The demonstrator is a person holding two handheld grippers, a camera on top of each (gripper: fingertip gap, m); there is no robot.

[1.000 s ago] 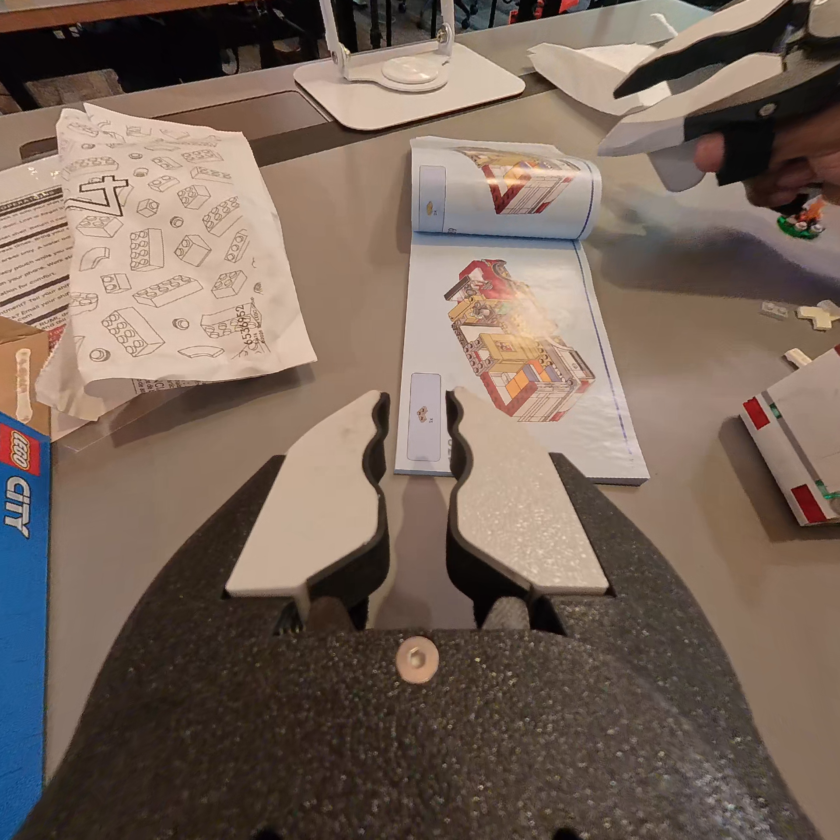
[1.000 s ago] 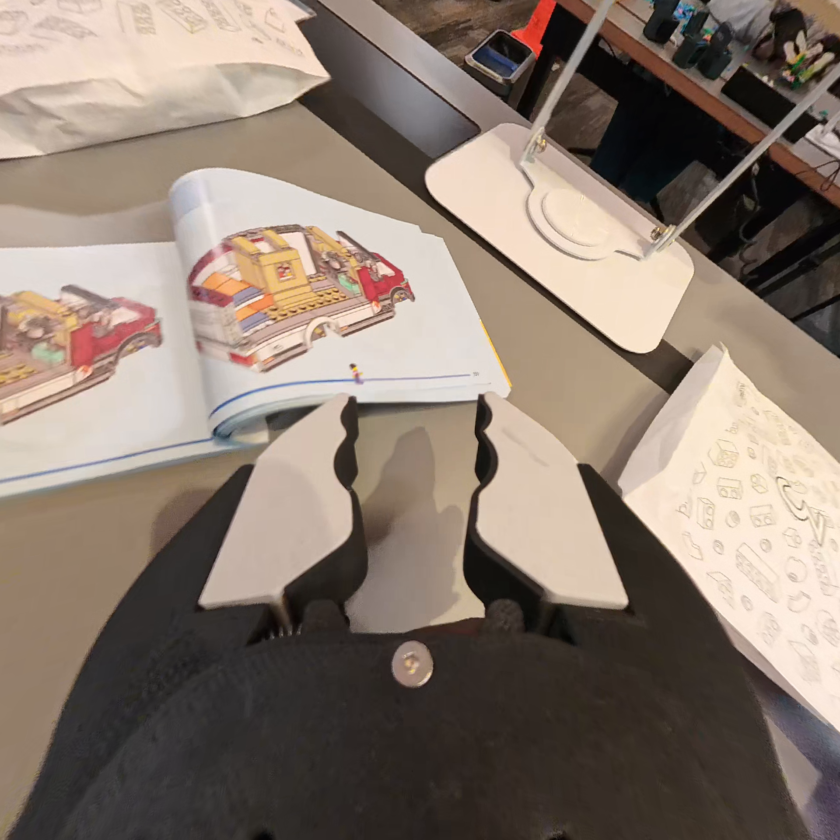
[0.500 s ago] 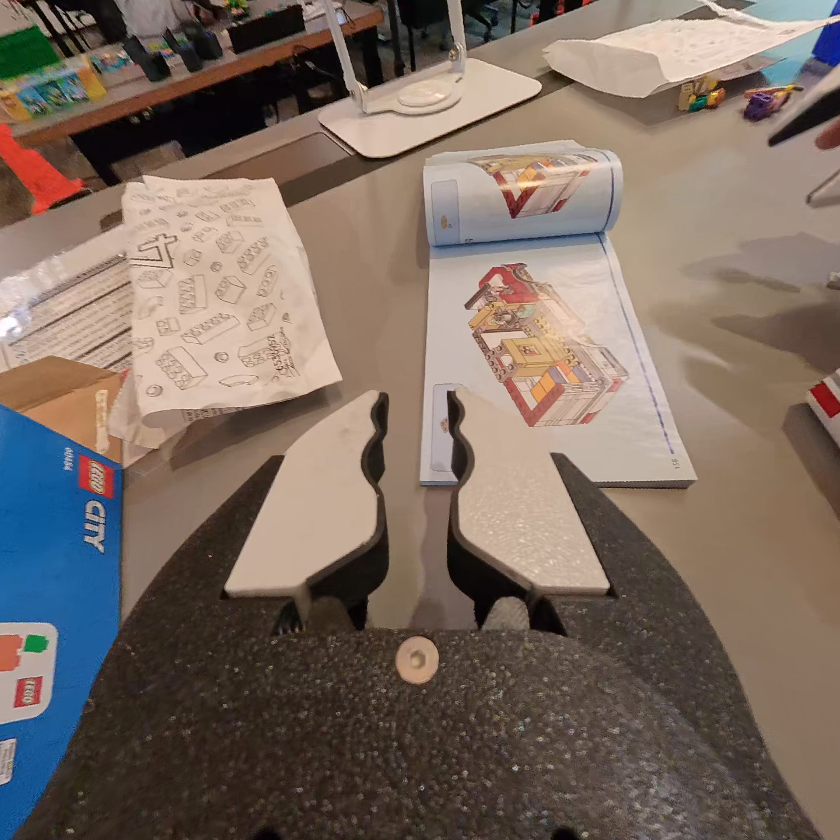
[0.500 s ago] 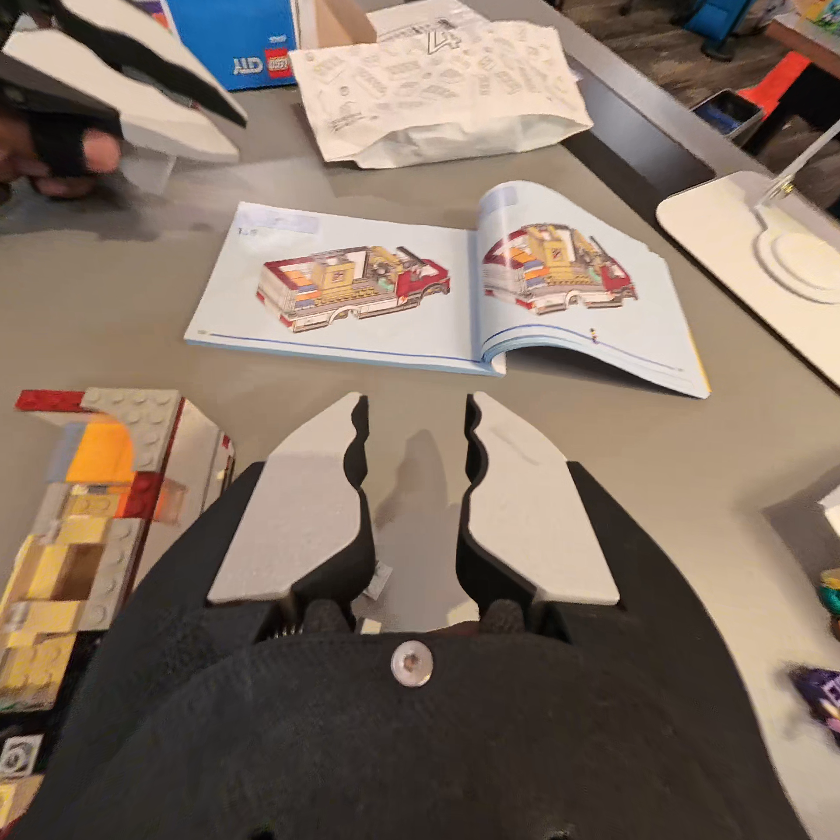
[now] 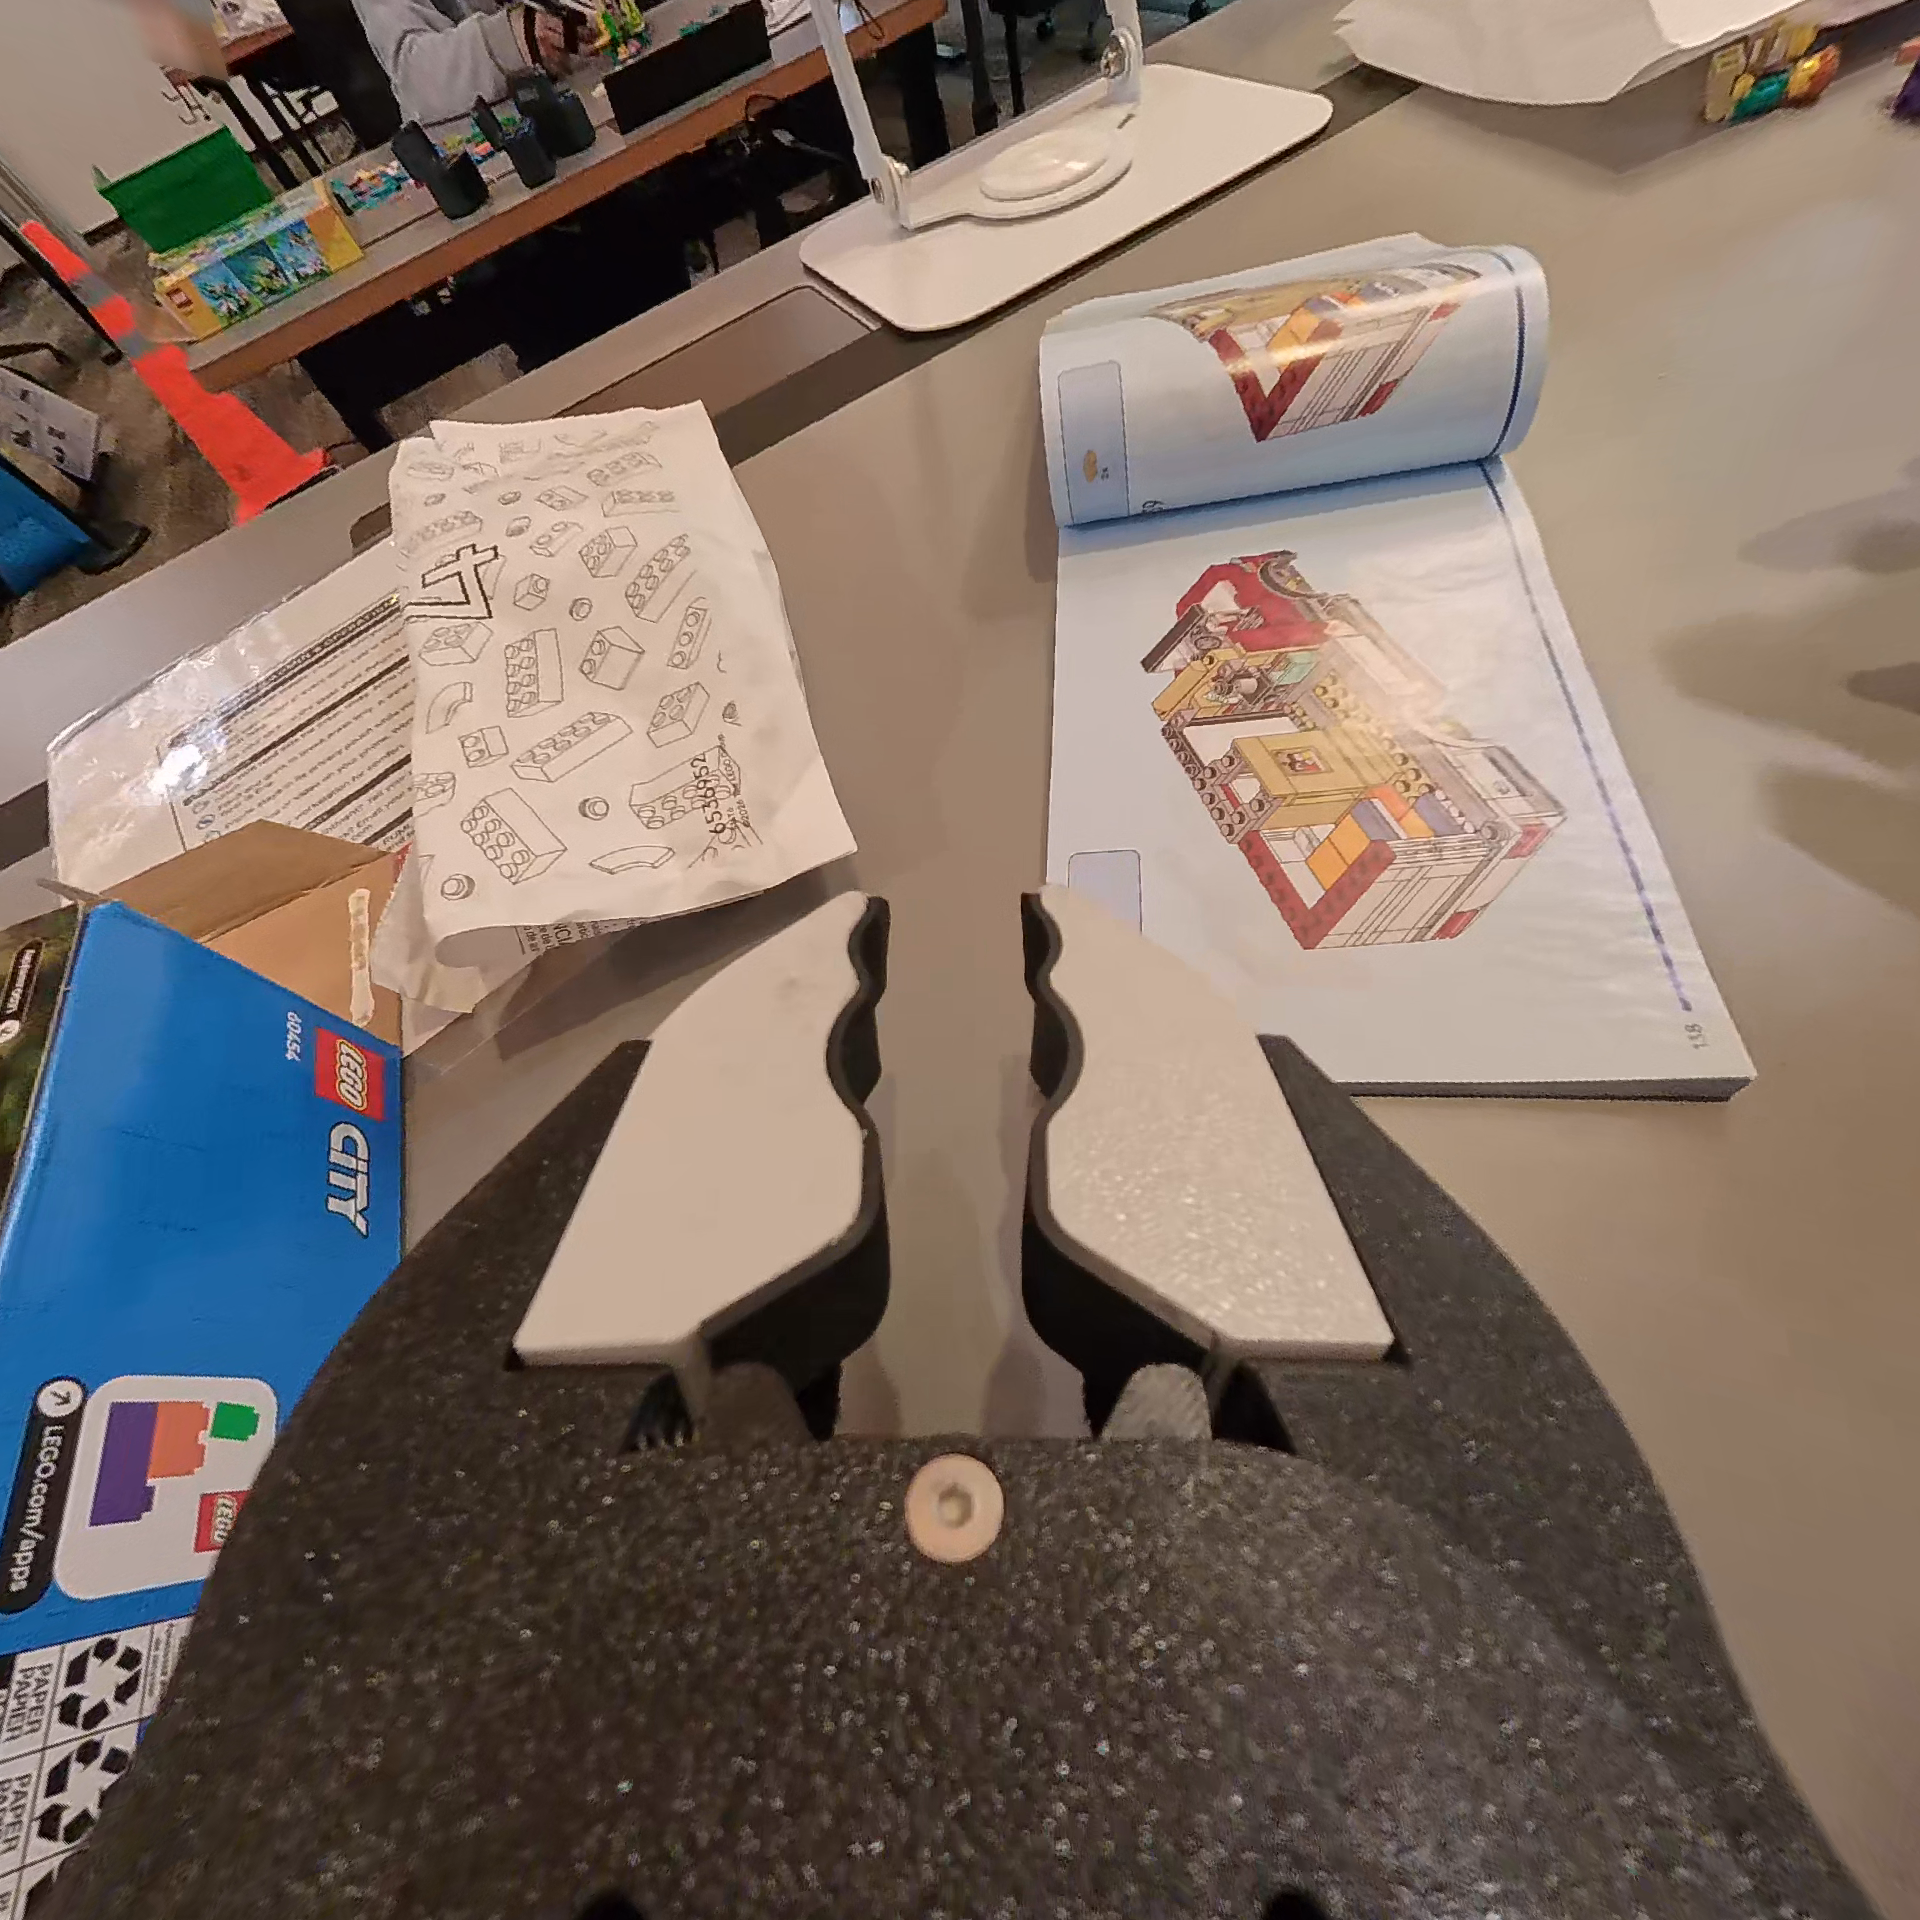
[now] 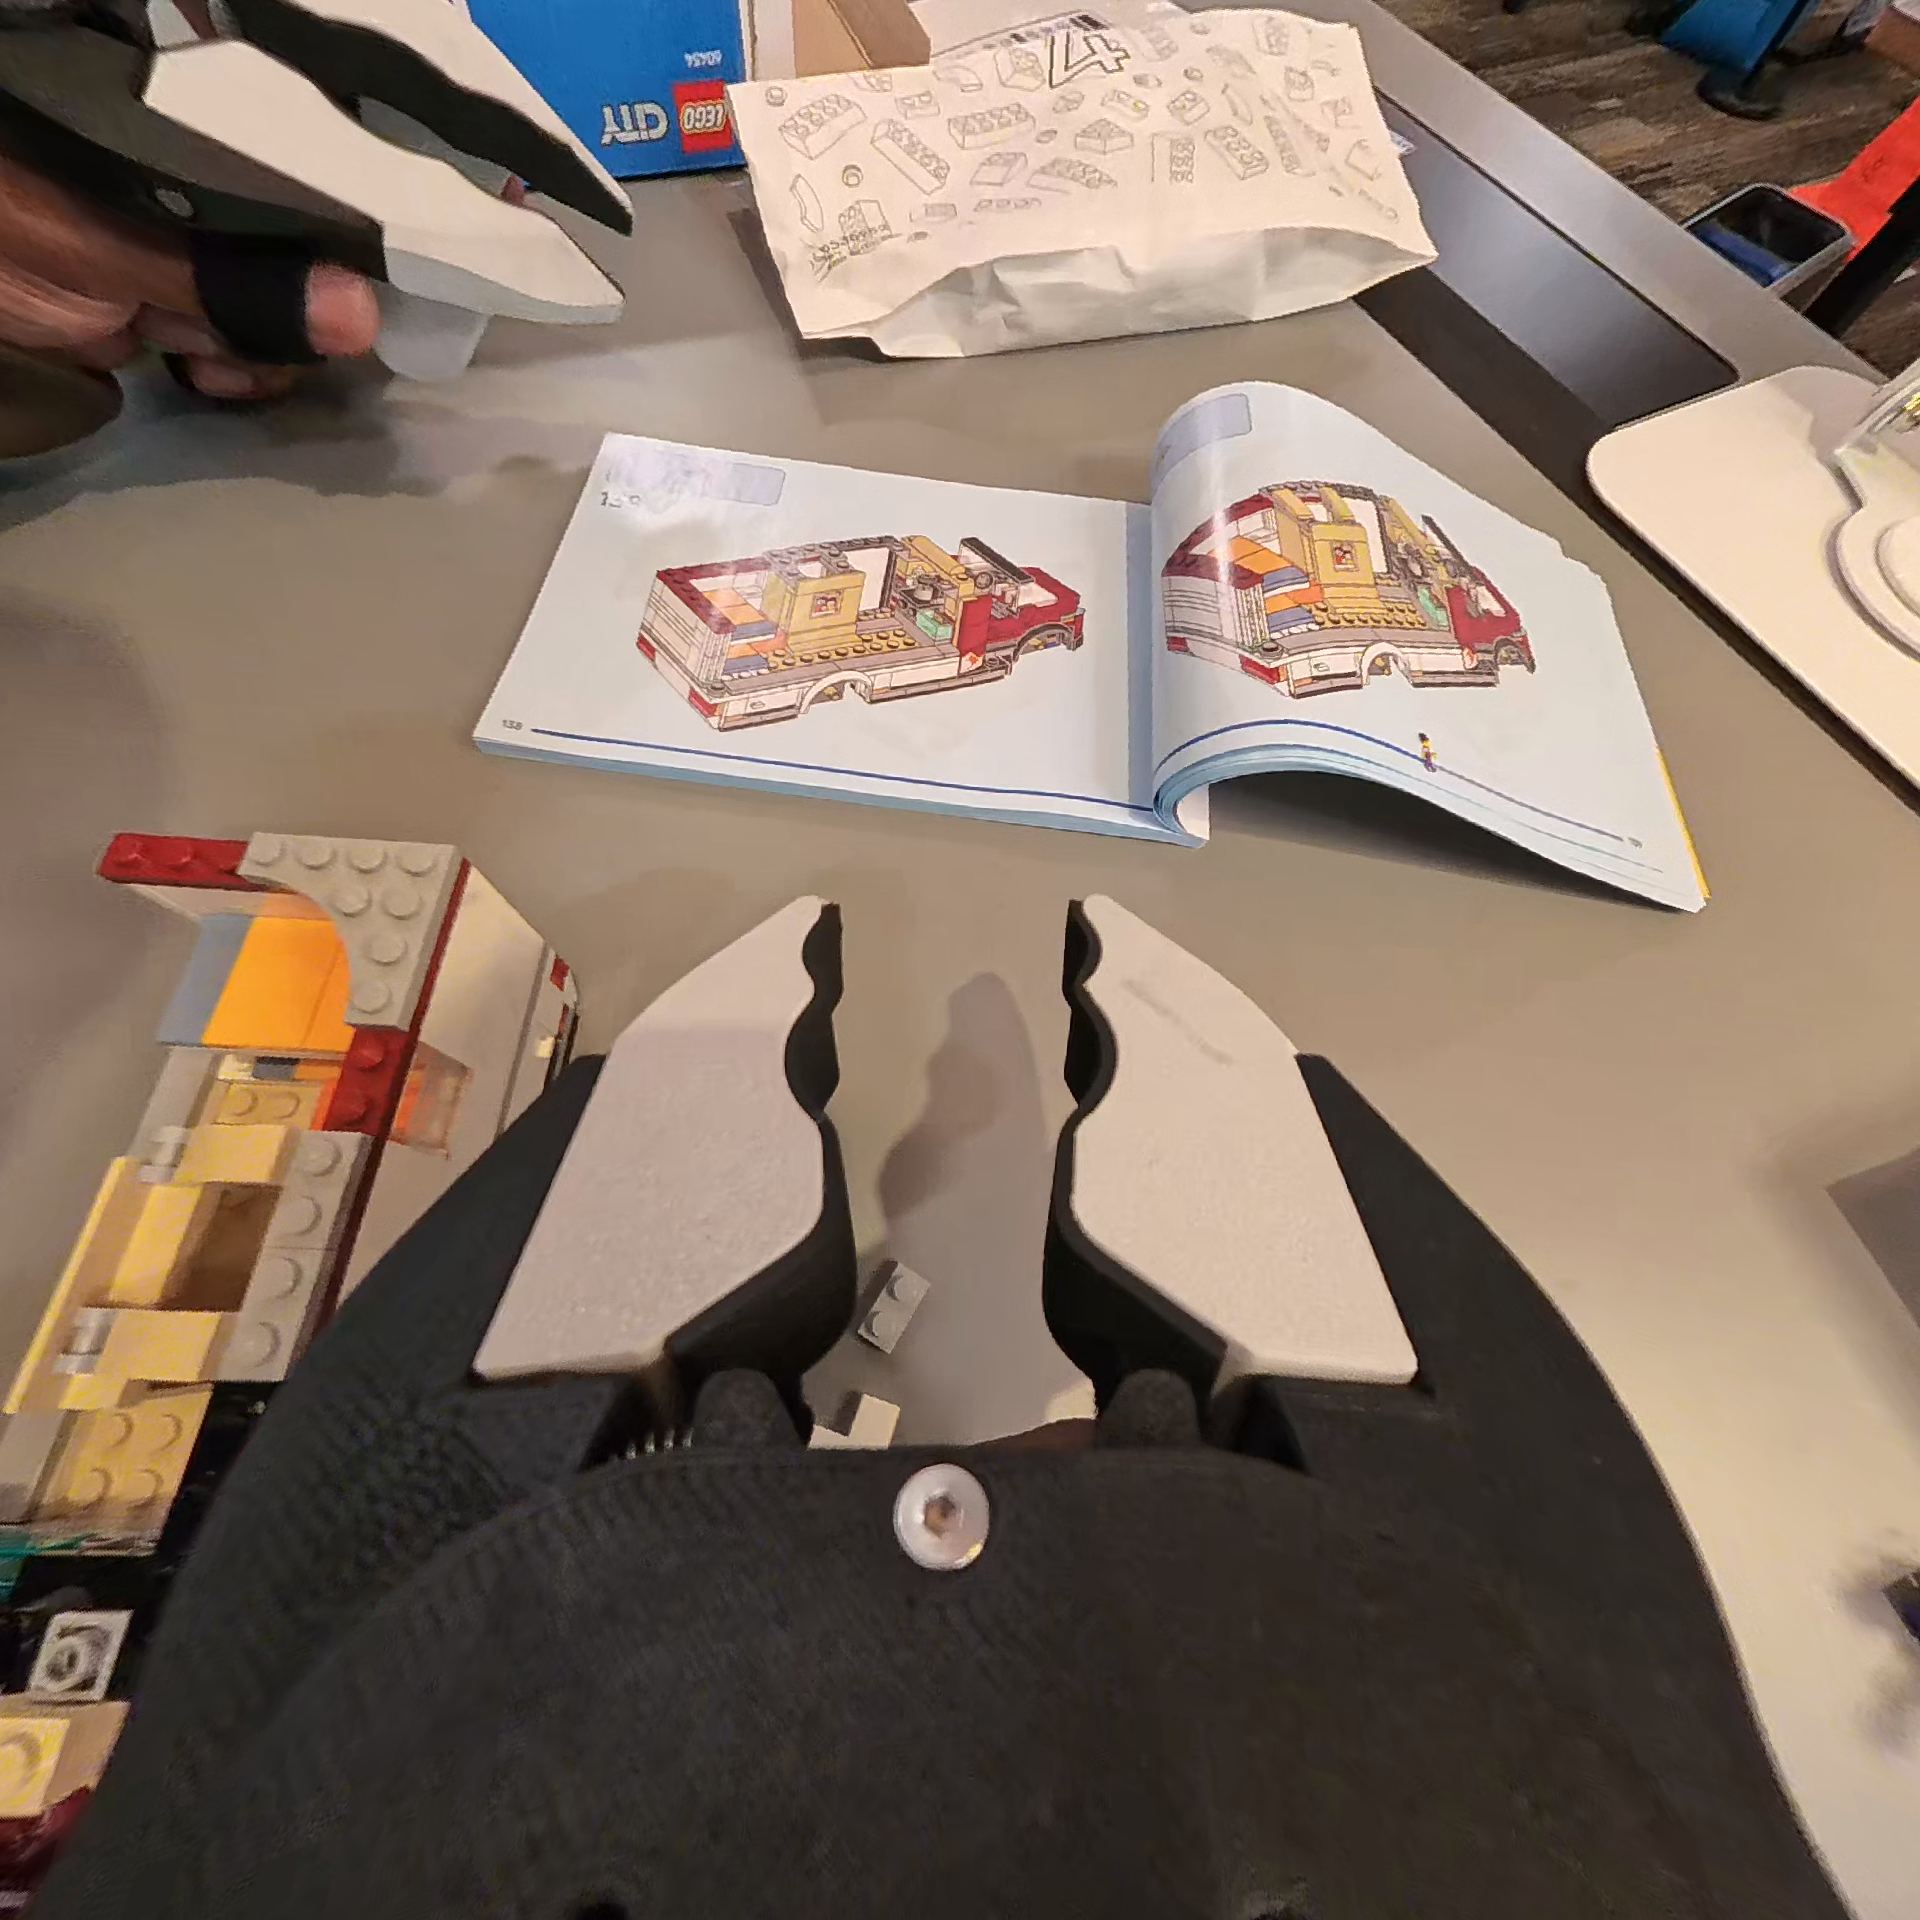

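— Left gripper (image 5: 954, 914)? Raised over grey table (image 5: 935, 582), jaws parted, bare, beside open instruction booklet (image 5: 1351, 790).
— Right gripper (image 6: 948, 914)? Spread wider, bare, hovering near brick model (image 6: 260, 1091).

A shared workroom for brick-building, by the look of it — long grey tables (image 5: 1558, 1299), a second wooden bench (image 5: 436, 270) behind crowded with toy boxes (image 5: 249, 265), a person (image 5: 457, 47) seated there, an orange cone (image 5: 208, 405) on carpet — and an open instruction booklet (image 6: 862, 634).
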